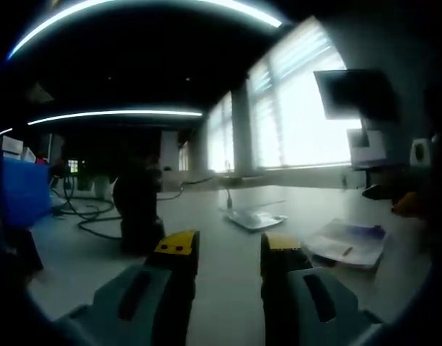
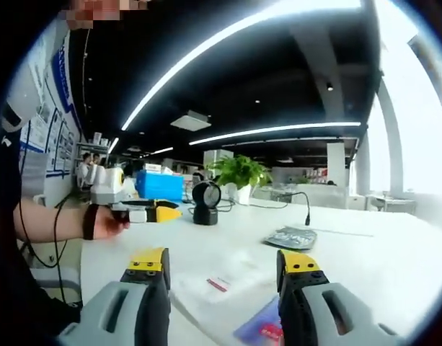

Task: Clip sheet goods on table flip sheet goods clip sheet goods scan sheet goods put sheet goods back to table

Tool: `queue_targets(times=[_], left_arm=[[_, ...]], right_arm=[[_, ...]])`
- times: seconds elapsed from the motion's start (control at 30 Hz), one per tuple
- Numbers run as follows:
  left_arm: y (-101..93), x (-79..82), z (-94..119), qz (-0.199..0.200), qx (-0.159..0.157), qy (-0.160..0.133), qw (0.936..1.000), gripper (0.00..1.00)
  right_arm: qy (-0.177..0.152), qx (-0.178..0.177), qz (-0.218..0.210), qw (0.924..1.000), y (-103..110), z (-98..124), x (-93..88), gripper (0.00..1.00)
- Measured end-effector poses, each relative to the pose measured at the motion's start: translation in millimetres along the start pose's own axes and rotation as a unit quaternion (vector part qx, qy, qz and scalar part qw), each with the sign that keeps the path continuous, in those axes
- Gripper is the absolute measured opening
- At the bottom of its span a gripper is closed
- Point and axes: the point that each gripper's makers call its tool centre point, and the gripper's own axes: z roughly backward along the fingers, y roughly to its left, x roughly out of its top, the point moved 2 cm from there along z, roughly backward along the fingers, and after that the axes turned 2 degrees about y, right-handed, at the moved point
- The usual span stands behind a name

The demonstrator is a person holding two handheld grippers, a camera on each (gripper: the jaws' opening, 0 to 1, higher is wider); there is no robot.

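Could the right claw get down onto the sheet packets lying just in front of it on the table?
Probably yes: the right claw is open, and the sheet packets lie between its jaws on the white table, nothing covering them.

A white table point(image 2: 394, 252) serves as the landmark. A green potted plant point(image 2: 239, 173) stands at its far edge, and just in front of the plant sits a black round-headed device point(image 2: 205, 198) on a stand. To the left of that device, also at the table's far side, is a blue box point(image 2: 159, 185). A thin black gooseneck stalk point(image 2: 301, 205) rises from the table to the right of the plant. In the left gripper view, dark cables point(image 1: 87, 216) trail across the table point(image 1: 228, 252) beside a black upright object point(image 1: 138, 205), possibly the same device; the dim picture leaves that unsure. Bright blinded windows point(image 1: 307, 115) run behind the table, with a dark monitor point(image 1: 354, 94) mounted above its far right corner.
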Motion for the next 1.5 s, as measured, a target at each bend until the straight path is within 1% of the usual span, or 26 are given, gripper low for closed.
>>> queue_targets(times=[0.07,0.23,0.5,0.67,0.83,0.97,1.03,1.17,1.27,1.37,1.47,1.5], left_arm=[[-0.2,0.1,0.0,0.0,-0.001,0.0,1.0,0.27],[-0.9,0.2,0.1,-0.001,-0.002,0.0,1.0,0.27],[-1.0,0.5,0.0,-0.001,-0.002,-0.001,1.0,0.27],[-1.2,0.4,-0.2,-0.002,-0.002,0.0,1.0,0.27],[-1.5,0.3,-0.2,-0.002,-0.002,0.0,1.0,0.27],[-1.8,0.5,-0.1,-0.003,-0.002,0.0,1.0,0.27],[-1.8,0.6,0.0,-0.003,-0.002,0.0,1.0,0.27],[-1.4,0.5,0.0,-0.003,-0.001,0.0,1.0,0.27],[-1.4,0.4,-0.2,-0.003,-0.001,0.0,1.0,0.27],[-1.8,0.4,-0.3,-0.004,-0.001,0.001,1.0,0.27],[-2.0,0.3,-0.5,-0.004,-0.002,0.001,1.0,0.27],[-2.1,0.2,-0.5,-0.005,-0.002,0.001,1.0,0.27]], right_arm=[[0.013,0.003,0.019,0.9997,7.9,-3.9,-5.7,0.53],[0.017,0.016,0.035,0.9991,22.4,-10.0,-9.6,0.51],[0.028,0.028,0.033,0.9987,33.9,-17.1,-15.2,0.47],[0.037,0.027,0.039,0.9982,37.6,-19.8,-20.7,0.39],[0.045,0.031,0.05,0.9973,41.6,-22.4,-24.1,0.35],[0.058,0.034,0.061,0.9959,44.9,-25.1,-28.8,0.3],[0.067,0.034,0.066,0.995,45.9,-26.6,-31.9,0.27],[0.074,0.035,0.073,0.994,47.0,-27.2,-34.6,0.22],[0.077,0.042,0.093,0.9918,51.6,-27.5,-37.2,0.2],[0.082,0.047,0.102,0.9902,55.7,-27.5,-40.2,0.18],[0.086,0.048,0.11,0.9891,56.2,-27.1,-41.5,0.12],[0.087,0.048,0.111,0.9888,56.4,-26.9,-41.3,0.08]])
